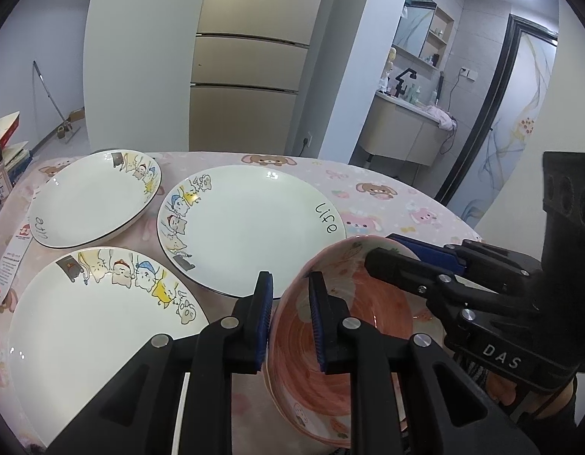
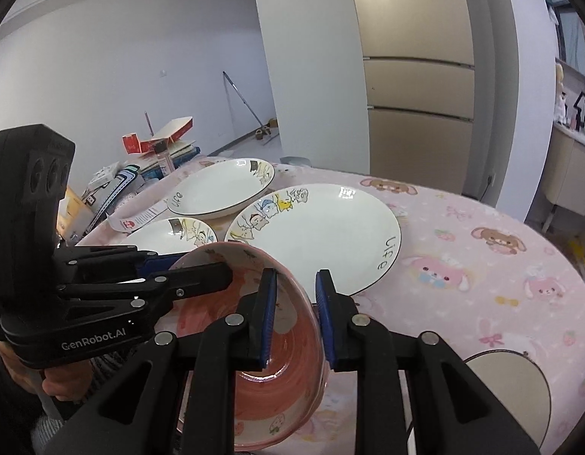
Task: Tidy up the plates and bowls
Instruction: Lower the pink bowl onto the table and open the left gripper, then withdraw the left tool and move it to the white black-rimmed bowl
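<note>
A pink bowl (image 1: 330,349) with cartoon prints is near the table's front edge, and both grippers straddle its rim. My left gripper (image 1: 290,322) has one finger inside and one outside the left rim, with a gap at the pads. My right gripper (image 2: 296,318) straddles the right rim (image 2: 292,292) the same way, jaws apart. A second pink bowl seems nested under it (image 2: 315,398). Three white plates with cat drawings lie beyond: a big one (image 1: 254,223), one at far left (image 1: 91,197), one at near left (image 1: 91,337).
The round table has a pink cartoon cloth (image 2: 463,265). A round beige coaster (image 2: 512,390) lies near its right front edge. Boxes, a bottle and papers (image 2: 156,151) are stacked past the left edge. A leaflet (image 1: 11,265) lies by the left plates.
</note>
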A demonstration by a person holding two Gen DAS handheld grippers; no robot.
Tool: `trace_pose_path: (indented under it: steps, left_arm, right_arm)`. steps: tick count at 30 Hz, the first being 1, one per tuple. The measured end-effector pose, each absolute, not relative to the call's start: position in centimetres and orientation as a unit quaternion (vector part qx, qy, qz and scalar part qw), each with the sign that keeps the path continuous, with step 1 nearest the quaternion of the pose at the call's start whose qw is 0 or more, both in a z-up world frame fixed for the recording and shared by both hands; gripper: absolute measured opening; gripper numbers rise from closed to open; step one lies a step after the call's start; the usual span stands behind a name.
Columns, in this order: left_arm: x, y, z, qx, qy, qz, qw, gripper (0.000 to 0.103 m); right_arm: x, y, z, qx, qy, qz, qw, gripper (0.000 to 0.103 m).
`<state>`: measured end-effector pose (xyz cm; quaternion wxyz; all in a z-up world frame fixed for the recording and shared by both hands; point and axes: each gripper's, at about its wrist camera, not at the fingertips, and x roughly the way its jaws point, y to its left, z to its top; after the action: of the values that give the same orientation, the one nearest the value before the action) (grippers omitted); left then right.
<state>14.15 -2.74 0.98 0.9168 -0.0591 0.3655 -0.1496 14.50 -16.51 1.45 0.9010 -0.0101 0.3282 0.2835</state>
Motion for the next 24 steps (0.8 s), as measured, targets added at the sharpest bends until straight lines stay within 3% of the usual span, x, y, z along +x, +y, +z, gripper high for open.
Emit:
trace_pose_path:
  steps: [8, 12, 14, 15, 16, 17, 18, 20, 23, 24]
  left_arm:
    - [14.7, -3.2, -0.1, -0.044, 0.390, -0.133, 0.910, 0.019]
    - [14.4, -2.8, 0.5, -0.054, 0.372, -0.133, 0.917, 0.019]
    - [14.2, -2.5, 0.9, -0.058, 0.359, -0.135, 0.922, 0.022]
    - [14.1, -2.4, 1.1, -0.059, 0.353, -0.135, 0.924, 0.037]
    - [14.1, -2.3, 1.2, -0.060, 0.350, -0.135, 0.925, 0.073]
    - [14.0, -2.2, 1.3, -0.060, 0.345, -0.131, 0.927, 0.090]
    - [13.8, -2.0, 1.5, -0.068, 0.332, -0.127, 0.932, 0.101]
    - [13.7, -1.4, 2.0, -0.081, 0.319, -0.127, 0.936, 0.102]
    - [13.5, -0.9, 2.4, -0.093, 0.299, -0.125, 0.941, 0.103]
    - [13.4, -0.8, 2.5, -0.096, 0.293, -0.126, 0.943, 0.103]
  right_arm:
    - [17.4, -18.1, -1.5, 0.074, 0.410, 0.303, 0.857, 0.018]
    - [17.0, -18.7, -0.9, 0.087, 0.396, 0.300, 0.863, 0.018]
    - [16.3, -18.5, -0.1, 0.066, 0.377, 0.291, 0.877, 0.025]
    - [16.1, -18.3, 0.2, 0.058, 0.368, 0.288, 0.882, 0.029]
    - [15.9, -18.2, 0.4, 0.052, 0.361, 0.285, 0.886, 0.042]
    - [15.6, -18.0, 0.6, 0.048, 0.353, 0.282, 0.891, 0.054]
    - [15.5, -18.0, 0.8, 0.042, 0.348, 0.273, 0.896, 0.058]
    - [15.4, -18.0, 1.0, 0.032, 0.344, 0.252, 0.904, 0.079]
    - [15.7, -18.7, 1.1, 0.037, 0.345, 0.232, 0.909, 0.100]
    - [15.8, -18.9, 1.1, 0.040, 0.342, 0.231, 0.910, 0.102]
